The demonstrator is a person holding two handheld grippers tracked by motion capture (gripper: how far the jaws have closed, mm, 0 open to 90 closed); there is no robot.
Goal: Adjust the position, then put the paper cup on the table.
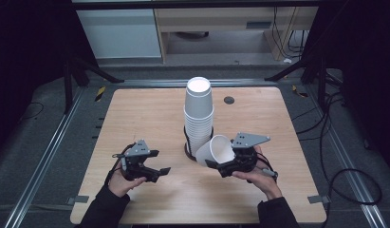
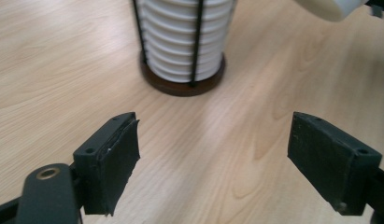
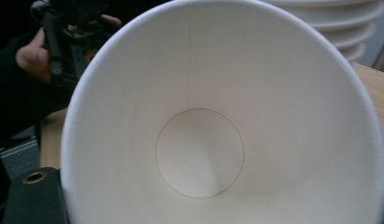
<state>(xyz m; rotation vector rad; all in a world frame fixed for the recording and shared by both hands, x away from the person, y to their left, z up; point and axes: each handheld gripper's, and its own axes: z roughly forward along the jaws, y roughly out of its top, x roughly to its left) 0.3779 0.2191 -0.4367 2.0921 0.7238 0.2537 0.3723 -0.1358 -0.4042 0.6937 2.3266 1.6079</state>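
Note:
A tall stack of white paper cups (image 1: 199, 114) stands in a black wire holder on a round brown base (image 2: 182, 86) at the middle of the wooden table (image 1: 150, 114). My right gripper (image 1: 216, 163) is shut on a single white paper cup (image 1: 217, 149), held tilted just right of the stack. The cup's mouth faces the gripper, so its empty inside (image 3: 217, 116) shows in the right gripper view. My left gripper (image 1: 160, 161) is low over the table, left of the stack. It (image 2: 213, 163) is open, with bare wood between its black pads (image 2: 119, 158).
In the right gripper view the stack's rims (image 3: 344, 23) show behind the held cup, and the other hand with its gripper (image 3: 70, 37) at the upper left. A small dark round spot (image 1: 229, 100) lies on the table's far side. Black stands and cables surround the table.

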